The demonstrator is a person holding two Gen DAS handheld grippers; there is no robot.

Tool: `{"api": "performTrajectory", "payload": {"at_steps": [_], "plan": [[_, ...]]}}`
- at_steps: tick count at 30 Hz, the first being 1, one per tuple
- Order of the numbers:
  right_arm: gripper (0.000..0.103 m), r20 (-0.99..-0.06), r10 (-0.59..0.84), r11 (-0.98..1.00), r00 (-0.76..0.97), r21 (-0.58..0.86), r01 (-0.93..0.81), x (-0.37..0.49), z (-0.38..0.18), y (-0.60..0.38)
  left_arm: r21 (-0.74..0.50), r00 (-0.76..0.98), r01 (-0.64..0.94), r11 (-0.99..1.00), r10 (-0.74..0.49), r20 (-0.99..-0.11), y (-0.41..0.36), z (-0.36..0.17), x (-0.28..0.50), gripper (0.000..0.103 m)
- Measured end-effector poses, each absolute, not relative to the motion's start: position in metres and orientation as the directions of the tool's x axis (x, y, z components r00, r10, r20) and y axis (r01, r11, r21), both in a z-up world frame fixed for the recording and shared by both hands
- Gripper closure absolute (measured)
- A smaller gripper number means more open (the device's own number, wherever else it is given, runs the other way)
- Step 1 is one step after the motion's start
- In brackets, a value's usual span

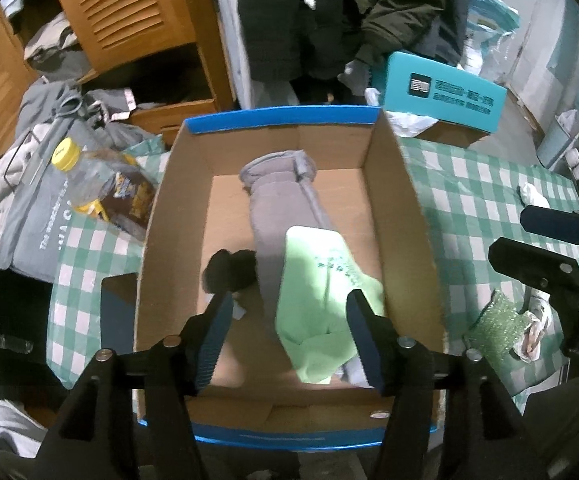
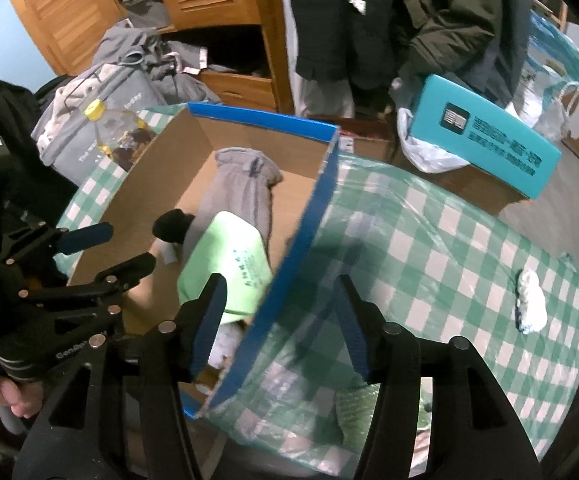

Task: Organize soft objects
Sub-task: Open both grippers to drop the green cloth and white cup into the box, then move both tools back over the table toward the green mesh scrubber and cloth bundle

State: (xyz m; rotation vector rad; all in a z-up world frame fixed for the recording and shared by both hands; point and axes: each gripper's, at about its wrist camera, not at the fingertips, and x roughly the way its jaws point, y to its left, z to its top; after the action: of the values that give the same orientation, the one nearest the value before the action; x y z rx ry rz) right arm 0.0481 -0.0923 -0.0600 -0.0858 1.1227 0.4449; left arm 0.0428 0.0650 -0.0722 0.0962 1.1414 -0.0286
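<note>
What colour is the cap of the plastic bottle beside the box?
Yellow. The cap shows best in the left wrist view, on the bottle left of the cardboard box.

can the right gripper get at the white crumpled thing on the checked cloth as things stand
Probably yes. The white wad lies alone on the checked cloth, outside the box, and the open right gripper holds nothing; bare cloth lies between them.

The left wrist view looks down from close above into the cardboard box (image 1: 393, 200), filling the middle of the frame. The right wrist view looks from the box's right side, over its blue wall (image 2: 309, 216). Both show the box and checked cloth (image 2: 449, 240).
</note>
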Motion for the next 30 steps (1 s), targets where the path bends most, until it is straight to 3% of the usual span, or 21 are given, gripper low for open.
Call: {"api": "performTrajectory", "payload": {"at_steps": [15,30], "plan": [[0.038,-0.892,0.237,0.954,0.386,0.139,-0.265,0.035,-0.068,-0.163,0.081,0.425,0.201,0.976,-0.012,-0.905,-0.002,-0.066,0.038,0.035],[0.037,-0.903,0.179,0.982,0.391,0.139,-0.129,0.01,-0.08,-0.234,0.079,0.387,0.326,0.942,-0.057,-0.92,-0.074,-0.078,0.029,0.03]]}}
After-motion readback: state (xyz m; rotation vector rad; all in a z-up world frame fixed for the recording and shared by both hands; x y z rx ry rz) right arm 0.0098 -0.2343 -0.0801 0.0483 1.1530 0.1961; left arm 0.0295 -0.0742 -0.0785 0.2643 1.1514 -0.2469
